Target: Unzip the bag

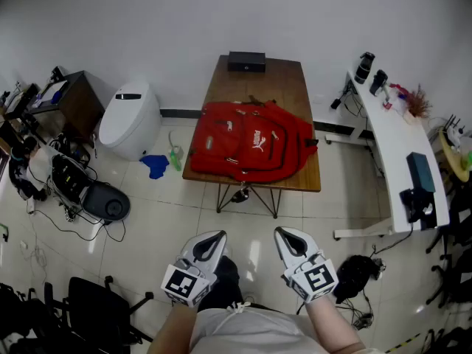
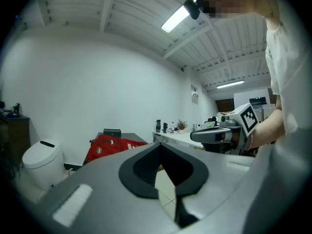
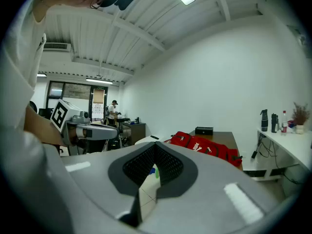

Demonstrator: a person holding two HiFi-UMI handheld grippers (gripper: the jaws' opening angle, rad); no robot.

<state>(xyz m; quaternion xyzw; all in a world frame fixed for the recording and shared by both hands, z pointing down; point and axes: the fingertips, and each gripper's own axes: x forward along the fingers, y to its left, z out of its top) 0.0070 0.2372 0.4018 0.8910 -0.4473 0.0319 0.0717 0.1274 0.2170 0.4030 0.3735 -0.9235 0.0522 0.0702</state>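
A red backpack (image 1: pixel 251 142) lies flat on a brown wooden table (image 1: pixel 287 80) across the room, its zippers closed as far as I can tell. Both grippers are held low, close to the person's body and far from the table. The left gripper (image 1: pixel 214 237) and the right gripper (image 1: pixel 285 233) point toward the table, each with its jaws together and nothing between them. In the left gripper view the left gripper's tips (image 2: pixel 159 146) meet, with the backpack (image 2: pixel 109 145) far behind. The right gripper view shows the right gripper (image 3: pixel 156 144) shut, the backpack (image 3: pixel 204 145) beyond.
A black box (image 1: pixel 246 61) sits at the table's far end. A white rounded appliance (image 1: pixel 129 120) and a blue cloth (image 1: pixel 155 165) lie left of the table. A long white desk (image 1: pixel 398 146) runs along the right. A black chair (image 1: pixel 96 301) stands near left.
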